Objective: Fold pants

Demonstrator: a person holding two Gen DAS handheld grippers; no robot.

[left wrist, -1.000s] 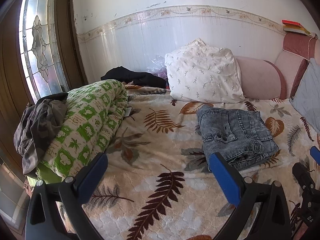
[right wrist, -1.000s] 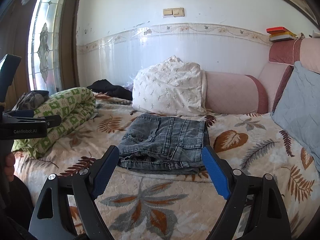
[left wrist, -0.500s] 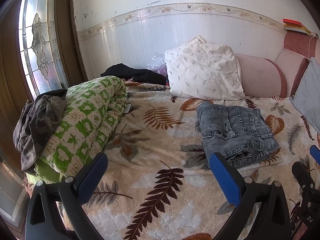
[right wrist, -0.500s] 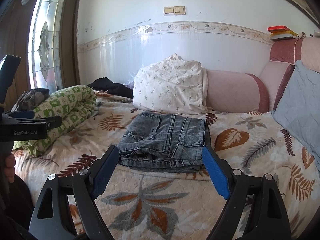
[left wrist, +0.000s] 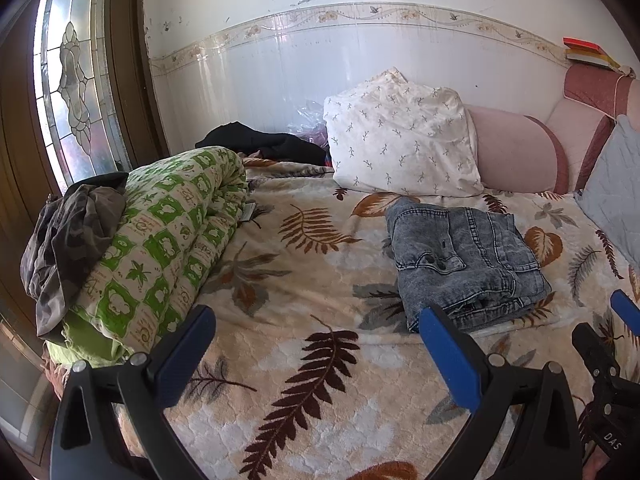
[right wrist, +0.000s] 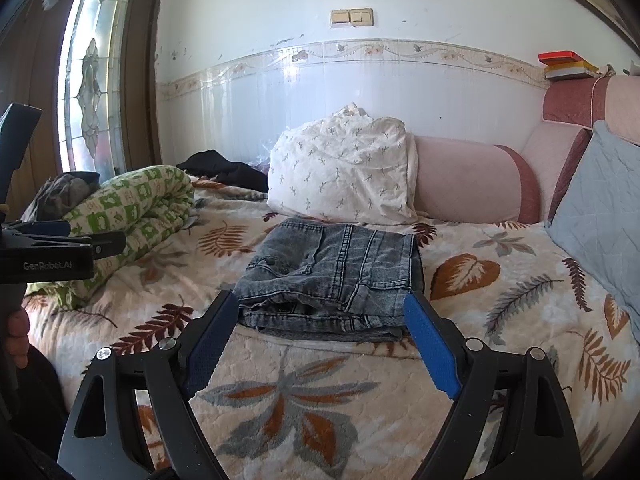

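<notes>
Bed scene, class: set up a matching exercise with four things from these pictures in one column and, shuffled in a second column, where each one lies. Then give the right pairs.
Things
1. folded jeans
2. white leaf-print pillow
3. green-and-white rolled quilt
4. red book

Places
A. on top of the pink headboard, by the wall
B. at the left edge of the bed, near the window
C. flat on the leaf-pattern blanket, in front of the right claw
D. propped against the pink bolster

Pairs: 1-C, 2-D, 3-B, 4-A
</notes>
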